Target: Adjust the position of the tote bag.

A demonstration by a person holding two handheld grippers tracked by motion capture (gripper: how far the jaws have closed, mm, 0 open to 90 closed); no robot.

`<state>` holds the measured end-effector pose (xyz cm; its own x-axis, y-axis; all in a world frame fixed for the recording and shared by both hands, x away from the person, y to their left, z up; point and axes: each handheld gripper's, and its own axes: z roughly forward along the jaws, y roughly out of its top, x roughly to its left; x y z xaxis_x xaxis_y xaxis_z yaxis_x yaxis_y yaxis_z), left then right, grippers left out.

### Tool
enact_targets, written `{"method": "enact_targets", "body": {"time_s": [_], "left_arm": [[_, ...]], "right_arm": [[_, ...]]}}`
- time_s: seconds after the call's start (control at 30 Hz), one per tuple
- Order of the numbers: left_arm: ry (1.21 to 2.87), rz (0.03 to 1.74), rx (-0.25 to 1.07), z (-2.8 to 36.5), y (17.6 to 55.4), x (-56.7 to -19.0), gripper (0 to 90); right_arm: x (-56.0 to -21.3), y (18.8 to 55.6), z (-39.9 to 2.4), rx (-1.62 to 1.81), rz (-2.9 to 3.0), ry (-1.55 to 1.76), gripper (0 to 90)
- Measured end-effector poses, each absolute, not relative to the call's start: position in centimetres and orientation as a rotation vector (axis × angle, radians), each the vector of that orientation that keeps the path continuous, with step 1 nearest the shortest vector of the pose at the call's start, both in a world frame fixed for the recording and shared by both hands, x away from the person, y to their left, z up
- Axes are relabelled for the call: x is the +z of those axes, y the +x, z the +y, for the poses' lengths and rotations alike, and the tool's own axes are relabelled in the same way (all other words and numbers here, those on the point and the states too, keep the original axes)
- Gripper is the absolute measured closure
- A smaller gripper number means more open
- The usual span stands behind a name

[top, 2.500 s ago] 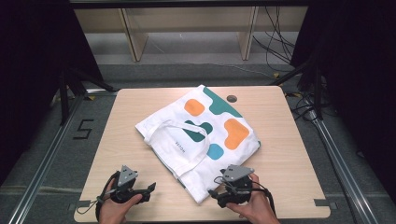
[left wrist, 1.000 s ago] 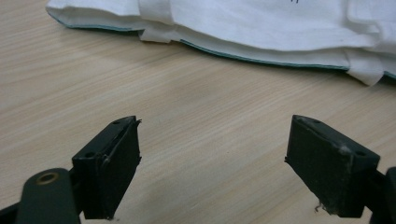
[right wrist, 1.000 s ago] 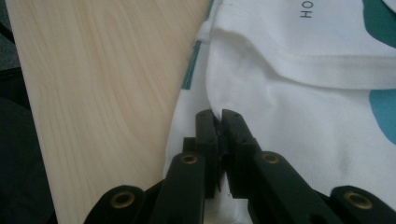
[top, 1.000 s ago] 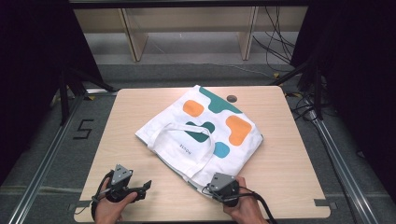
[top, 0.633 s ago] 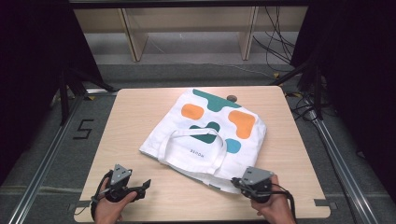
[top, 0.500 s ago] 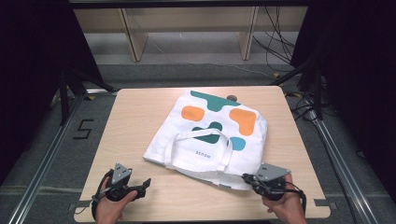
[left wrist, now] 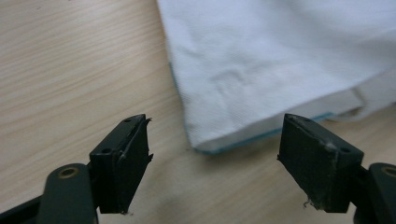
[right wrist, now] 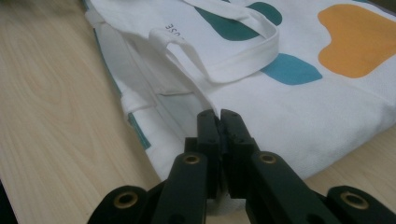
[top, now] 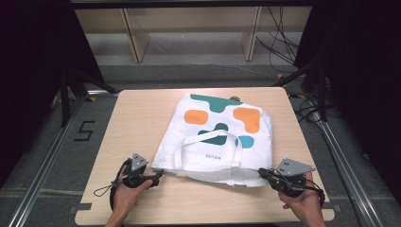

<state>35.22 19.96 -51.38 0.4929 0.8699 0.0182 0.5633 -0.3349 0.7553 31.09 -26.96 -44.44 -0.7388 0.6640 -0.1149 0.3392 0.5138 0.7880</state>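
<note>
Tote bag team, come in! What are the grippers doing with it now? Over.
Right gripper shut on the white cloth tote bag at its near corner. Left gripper open, jaws just closing a little, around the other near corner, not pinching. Nothing in the way.

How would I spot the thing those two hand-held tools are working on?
Look at the wooden table: across its middle lies a flat white cloth bag. It bears orange, teal and blue blobs, and a white strap loops over its near end. The right gripper pinches its near corner.
</note>
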Motion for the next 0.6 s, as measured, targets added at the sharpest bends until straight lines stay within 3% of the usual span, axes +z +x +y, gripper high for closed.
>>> {"method": "enact_targets", "body": {"time_s": [0.1, 0.23, 0.37, 0.47, 0.53, 0.6], "left_arm": [[2.11, 1.13, 0.668, 19.6, 35.9, -51.5, 26.4], [2.105, 1.106, 0.669, 19.3, 36.4, -51.5, 25.8], [1.984, 1.071, 0.634, 18.8, 36.7, -51.5, 39.2], [1.98, 0.996, 0.702, 18.4, 36.9, -51.0, 45.1], [1.984, 0.971, 0.74, 18.1, 37.1, -50.7, 48.3], [1.949, 0.974, 0.723, 18.2, 37.2, -50.5, 50.9]], "right_arm": [[-44.4, 31.2, -27.1, 1.1, 2.35, 0.831, 87.8], [-44.5, 31.2, -27.3, 1.102, 2.349, 0.838, 87.7], [-44.8, 31.2, -27.2, 1.071, 2.349, 0.811, 86.6], [-45.5, 31.3, -26.7, 1.016, 2.368, 0.749, 77.4], [-46.1, 31.2, -26.2, 0.953, 2.387, 0.756, 66.6], [-46.8, 31.0, -25.4, 0.894, 2.408, 0.705, 62.2]]}}
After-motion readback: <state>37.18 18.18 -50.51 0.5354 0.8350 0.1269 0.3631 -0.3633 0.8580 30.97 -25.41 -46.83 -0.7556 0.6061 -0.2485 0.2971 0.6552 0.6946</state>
